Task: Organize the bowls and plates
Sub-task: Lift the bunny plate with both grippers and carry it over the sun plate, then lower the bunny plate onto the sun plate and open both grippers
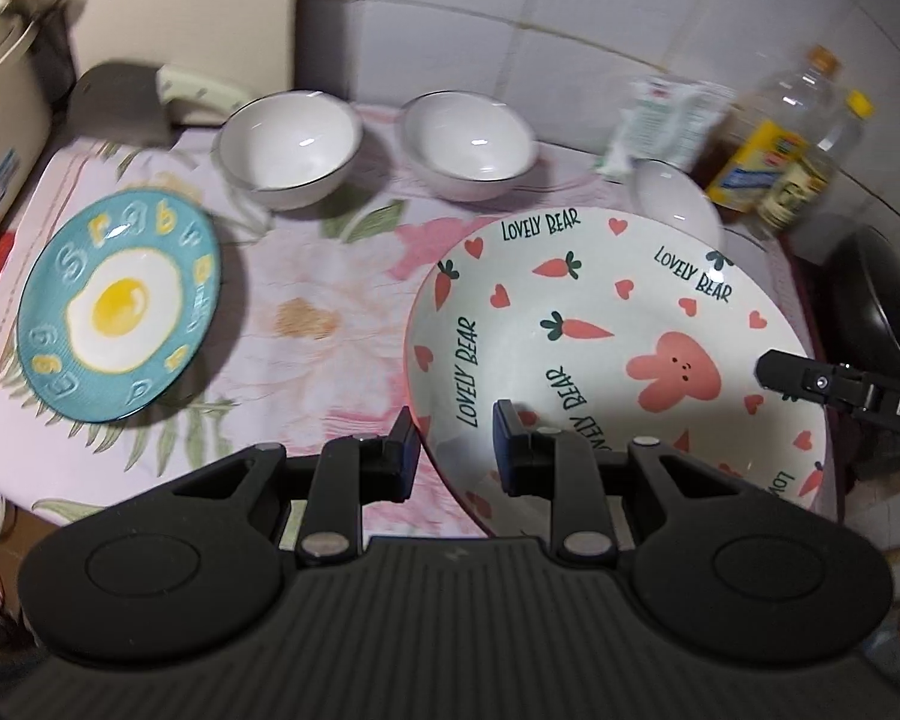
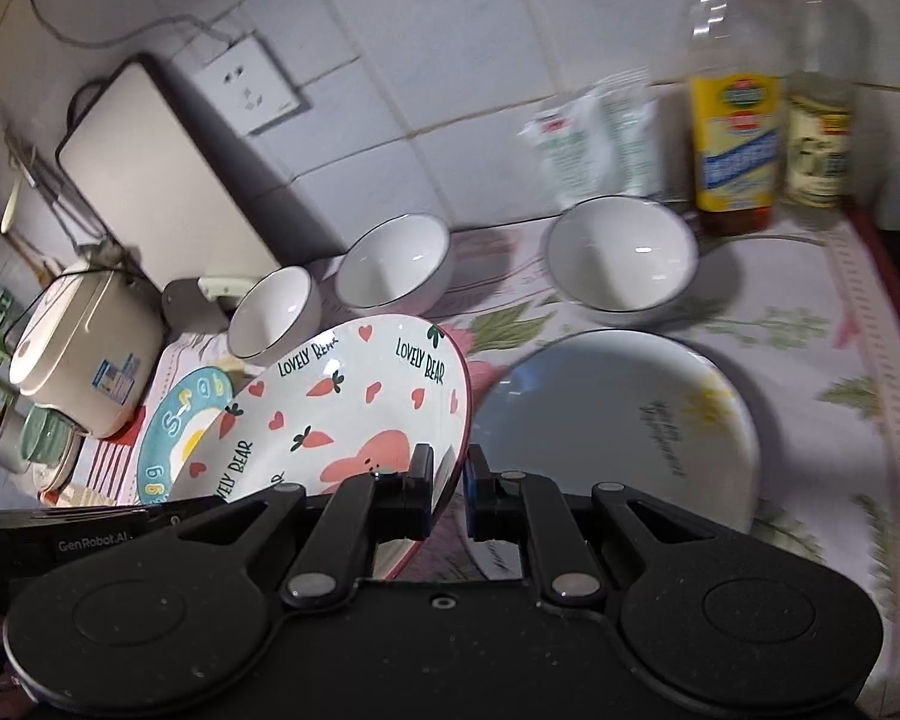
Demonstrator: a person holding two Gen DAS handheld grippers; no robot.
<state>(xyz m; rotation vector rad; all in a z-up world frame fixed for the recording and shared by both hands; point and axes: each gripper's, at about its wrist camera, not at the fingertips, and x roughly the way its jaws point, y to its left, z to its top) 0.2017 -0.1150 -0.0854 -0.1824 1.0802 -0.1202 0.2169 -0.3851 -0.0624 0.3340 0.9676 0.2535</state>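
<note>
The large "Lovely Bear" plate (image 1: 600, 348) with carrots and a pink rabbit is held tilted above the cloth. My left gripper (image 1: 456, 456) is shut on its near left rim. My right gripper (image 2: 450, 492) is shut on its right rim (image 2: 456, 420); its finger also shows in the left wrist view (image 1: 810, 381). A blue fried-egg plate (image 1: 117, 306) lies at the left. A pale blue plate (image 2: 618, 426) lies to the right of the held plate. Three white bowls (image 2: 273, 312) (image 2: 393, 270) (image 2: 621, 258) stand along the back.
A floral cloth (image 1: 318, 276) covers the counter. A rice cooker (image 2: 84, 354) and cutting board (image 2: 162, 180) stand at the back left. Oil bottles (image 2: 732, 108) (image 2: 819, 96) and a packet (image 2: 600, 144) stand at the back right. A dark pan (image 1: 870, 306) sits at the right edge.
</note>
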